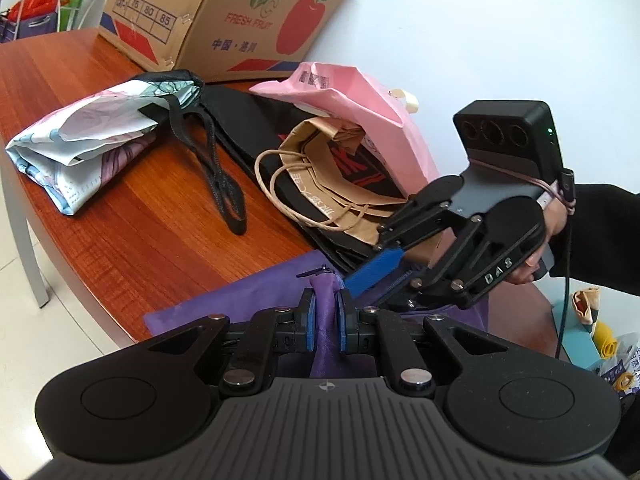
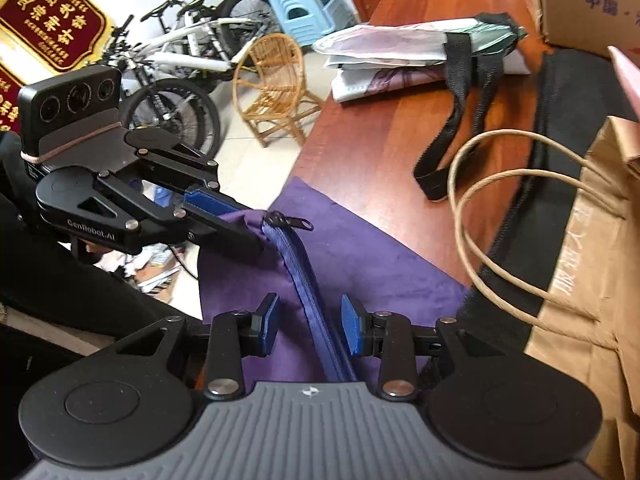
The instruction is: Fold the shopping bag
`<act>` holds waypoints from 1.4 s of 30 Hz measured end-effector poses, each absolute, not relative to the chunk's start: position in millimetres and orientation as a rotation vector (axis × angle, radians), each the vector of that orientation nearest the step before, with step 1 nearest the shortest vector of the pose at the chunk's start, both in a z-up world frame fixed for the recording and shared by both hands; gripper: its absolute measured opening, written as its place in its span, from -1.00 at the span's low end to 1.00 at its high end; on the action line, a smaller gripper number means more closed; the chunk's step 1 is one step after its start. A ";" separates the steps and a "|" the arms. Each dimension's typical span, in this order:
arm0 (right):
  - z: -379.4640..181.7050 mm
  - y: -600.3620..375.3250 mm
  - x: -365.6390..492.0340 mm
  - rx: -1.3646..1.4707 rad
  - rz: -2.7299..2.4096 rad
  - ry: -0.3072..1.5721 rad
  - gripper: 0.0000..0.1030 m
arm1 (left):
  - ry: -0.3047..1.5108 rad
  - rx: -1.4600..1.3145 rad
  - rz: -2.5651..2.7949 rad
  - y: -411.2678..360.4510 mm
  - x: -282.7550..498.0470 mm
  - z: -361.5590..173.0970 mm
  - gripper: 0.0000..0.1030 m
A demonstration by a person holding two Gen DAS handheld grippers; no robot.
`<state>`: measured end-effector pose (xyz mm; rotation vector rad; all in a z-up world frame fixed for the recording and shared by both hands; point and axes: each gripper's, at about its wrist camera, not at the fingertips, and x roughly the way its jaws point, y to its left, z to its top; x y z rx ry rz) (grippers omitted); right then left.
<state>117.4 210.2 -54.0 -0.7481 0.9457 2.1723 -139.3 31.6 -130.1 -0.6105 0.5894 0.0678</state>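
At the far left of the wooden table (image 1: pixel 132 200) lay a floral bag (image 1: pixel 80 152), already folded, its black straps trailing toward the middle. Nearer, at the table's near edge, lay the purple shopping bag (image 2: pixel 360 256) — the task's thing — mostly spread flat, with a blue zipper (image 2: pixel 308 280) running along it. The left gripper (image 1: pixel 325 314) had its tongs drawn narrow, pinching a bunched corner of the purple cloth by the zipper pull. To its right, the right gripper (image 2: pixel 310 322) hung over the bag with its tongs partly apart; the zipper band ran between the pads, which did not appear to press on it. Farther right sat a brown paper bag (image 1: pixel 328 196) with cord handles, a pink bag (image 1: pixel 352 92) beyond it, and an apple carton (image 1: pixel 224 12) at the far edge. Judged from this, the folding had barely begun — one corner gathered, the main folds left to do. The left wrist view alone showed the pinch head-on and the pink bag whole; the right wrist view alone showed the zipper's length, plus bicycles (image 2: pixel 176 60) and a wicker chair (image 2: pixel 276 88) on the floor at left.
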 end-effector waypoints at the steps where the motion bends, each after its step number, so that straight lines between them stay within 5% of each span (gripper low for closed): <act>1: -54.3 211.9 117.6 -0.737 2.182 0.955 -0.24 | 0.586 -0.613 0.070 31.3 -140.2 -129.7 -0.77; 11: -60.8 225.5 120.6 -0.650 2.270 1.051 -0.27 | 0.572 -0.626 0.063 31.3 -143.6 -127.1 -0.77; 13: -61.1 226.2 122.4 -0.627 2.275 1.064 -0.62 | 0.573 -0.628 0.074 32.6 -145.0 -126.6 -0.77; 17: -56.1 217.7 120.8 -0.605 2.244 1.000 -0.86 | 0.557 -0.670 0.117 44.0 -160.8 -122.6 -0.72; 42: -46.5 168.5 125.5 -0.540 2.153 0.931 -0.89 | 0.810 -0.653 -0.014 30.8 -149.0 -179.0 -0.88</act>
